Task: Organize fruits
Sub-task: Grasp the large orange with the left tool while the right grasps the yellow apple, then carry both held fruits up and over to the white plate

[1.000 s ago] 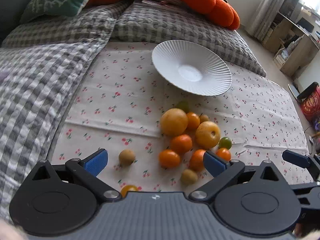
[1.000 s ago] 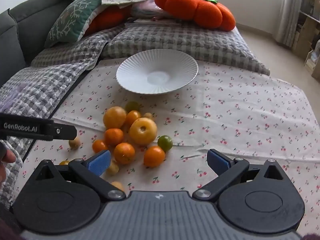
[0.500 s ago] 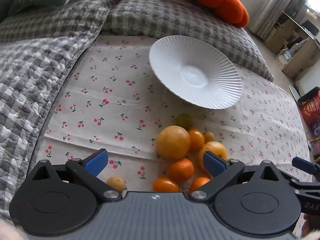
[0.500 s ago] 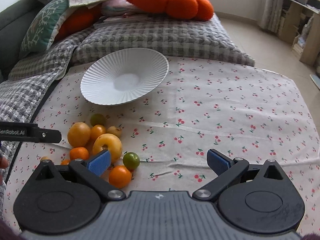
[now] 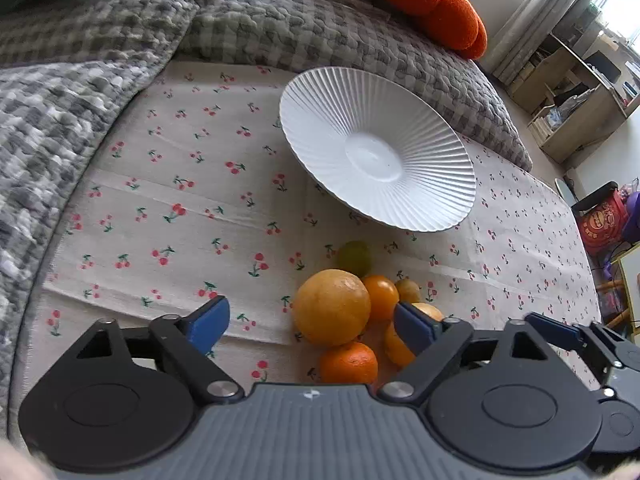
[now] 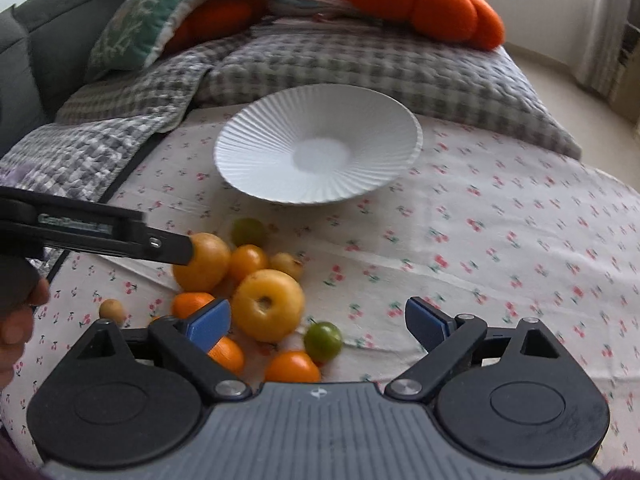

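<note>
A pile of fruit lies on the cherry-print cloth: a large yellow-orange fruit, small oranges, a green fruit and a yellow apple. A white ribbed plate stands empty behind the pile; it also shows in the right wrist view. My left gripper is open, its jaws on either side of the large fruit. My right gripper is open over the yellow apple and a green fruit. The left gripper's finger touches the large fruit.
A grey checked quilt borders the cloth on the left and back. Orange pumpkin cushions and a green cushion lie behind. A wooden shelf and a red bag stand on the floor at right.
My left gripper has moved forward and down onto the fruit pile, now straddling the large fruit. My right gripper has swung back left toward the pile. Both stay open.
</note>
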Demonstrator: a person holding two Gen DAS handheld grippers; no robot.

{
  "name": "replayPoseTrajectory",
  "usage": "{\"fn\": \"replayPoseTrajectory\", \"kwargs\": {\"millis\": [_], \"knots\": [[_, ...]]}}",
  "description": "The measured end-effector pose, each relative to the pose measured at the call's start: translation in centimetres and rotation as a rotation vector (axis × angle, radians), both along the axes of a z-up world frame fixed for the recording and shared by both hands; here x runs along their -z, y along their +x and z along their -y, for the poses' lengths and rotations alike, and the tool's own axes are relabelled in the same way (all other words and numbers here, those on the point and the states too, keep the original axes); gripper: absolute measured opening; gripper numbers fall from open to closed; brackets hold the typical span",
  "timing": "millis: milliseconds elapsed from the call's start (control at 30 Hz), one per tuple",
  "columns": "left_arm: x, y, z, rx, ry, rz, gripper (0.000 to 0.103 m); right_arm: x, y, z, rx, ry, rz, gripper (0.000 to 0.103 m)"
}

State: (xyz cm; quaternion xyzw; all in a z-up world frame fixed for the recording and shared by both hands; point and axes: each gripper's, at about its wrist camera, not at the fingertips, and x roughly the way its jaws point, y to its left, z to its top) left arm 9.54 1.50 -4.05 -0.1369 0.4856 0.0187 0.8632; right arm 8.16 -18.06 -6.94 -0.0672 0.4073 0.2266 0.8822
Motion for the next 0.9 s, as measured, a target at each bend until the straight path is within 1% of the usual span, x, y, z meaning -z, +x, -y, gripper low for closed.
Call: {"fn": "replayPoseTrajectory", "kwargs": {"millis": [33,67,167,233,367,467,533,567,600,633,667,767,900], "knots": [[0.2,0.1,0.1,0.004,-0.014,-0.005,0.078,0.2,0.0,-0.3,-0.01,0.007,0.005,0.088],[0.3,0.2,0.3,0.007,-0.02,-0.005,0.078,0.3,0.0,-0.5,-0.022,0.011,0.006,0.086],[0.5,0.4,0.8,0.022,-0.025,0.018,0.073,0.6,0.1,-1.4,-0.043,0.015,0.002,0.08],[0.6,0.7,0.9,0.027,-0.043,0.033,0.071,0.8,0.2,-1.7,-0.053,0.012,0.005,0.079],[1.1,1.4,1.2,0.039,-0.046,0.041,0.069,1.6,0.7,-2.5,-0.065,-0.007,0.002,0.071],[1.6,1.7,1.4,0.05,-0.048,0.036,0.062,2.1,1.0,-2.9,-0.07,-0.017,-0.011,0.066],[2.1,1.8,1.4,0.056,-0.045,0.025,0.054,2.2,1.0,-3.2,-0.078,-0.015,-0.016,0.061],[2.2,1.9,1.3,0.061,-0.056,0.021,0.053,2.3,1.0,-3.3,-0.084,-0.018,-0.02,0.058],[2.3,1.9,1.3,0.064,-0.069,0.025,0.048,2.4,1.0,-3.5,-0.09,-0.021,-0.025,0.056],[2.2,1.9,1.2,0.066,-0.085,0.026,0.045,2.6,1.1,-3.6,-0.095,-0.024,-0.03,0.051],[2.2,1.9,1.2,0.065,-0.084,0.029,0.044,2.6,1.1,-3.6,-0.101,-0.021,-0.034,0.048],[2.1,1.9,1.3,0.074,-0.063,0.046,0.043,2.6,1.0,-3.7,-0.106,-0.025,-0.029,0.047],[2.0,1.9,1.3,0.076,-0.044,0.056,0.042,2.5,1.2,-3.5,-0.108,-0.017,-0.048,0.047]]}}
